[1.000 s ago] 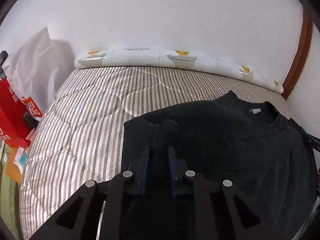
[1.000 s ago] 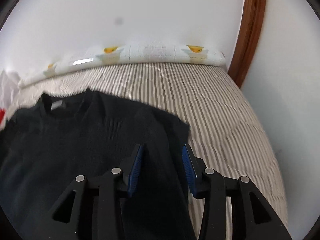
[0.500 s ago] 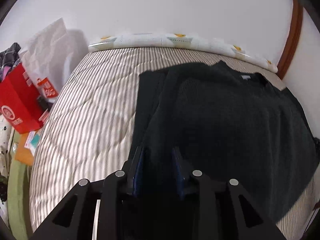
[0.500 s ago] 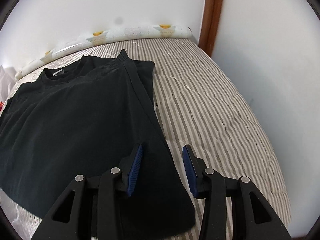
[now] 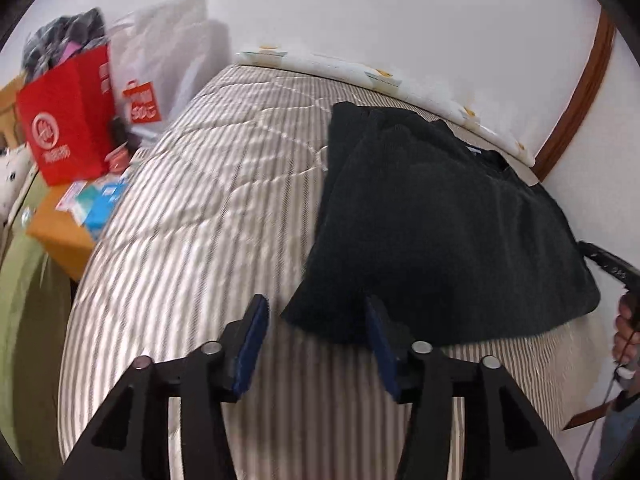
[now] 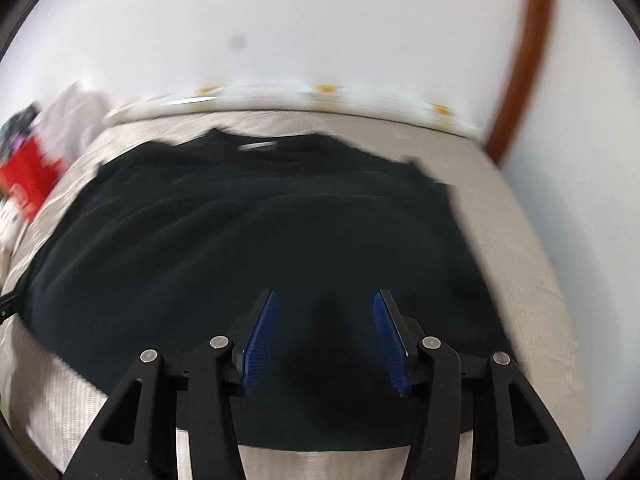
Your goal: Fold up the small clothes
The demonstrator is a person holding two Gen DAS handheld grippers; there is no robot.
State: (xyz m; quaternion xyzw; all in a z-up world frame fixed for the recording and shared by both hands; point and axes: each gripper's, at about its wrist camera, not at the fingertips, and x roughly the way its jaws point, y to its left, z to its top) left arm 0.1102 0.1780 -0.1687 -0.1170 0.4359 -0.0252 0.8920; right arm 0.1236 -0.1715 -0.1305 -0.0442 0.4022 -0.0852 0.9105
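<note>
Shirt: black shirt (image 5: 440, 232) spread flat on the striped mattress (image 5: 200, 220), collar toward the wall.
Left gripper (image 5: 316, 344): opening — nothing pinched, hem corner just ahead.
Right gripper (image 6: 325, 338): opening over the cloth, gripping nothing.
Progress: sleeves apparently tucked — body folds remaining.

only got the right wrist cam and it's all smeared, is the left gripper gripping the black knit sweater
observer: No. The left gripper has its jaws opening; a hem corner of the black knit sweater shows between the pads, but they do not press on it.
operator: is the sweater's edge on that side flat
observer: The sleeve there looks folded in over the body, a dark strip along the edge.
operator: anything next to the bed over there
observer: An orange cardboard box with small packets on top sits off the striped mattress.
</note>
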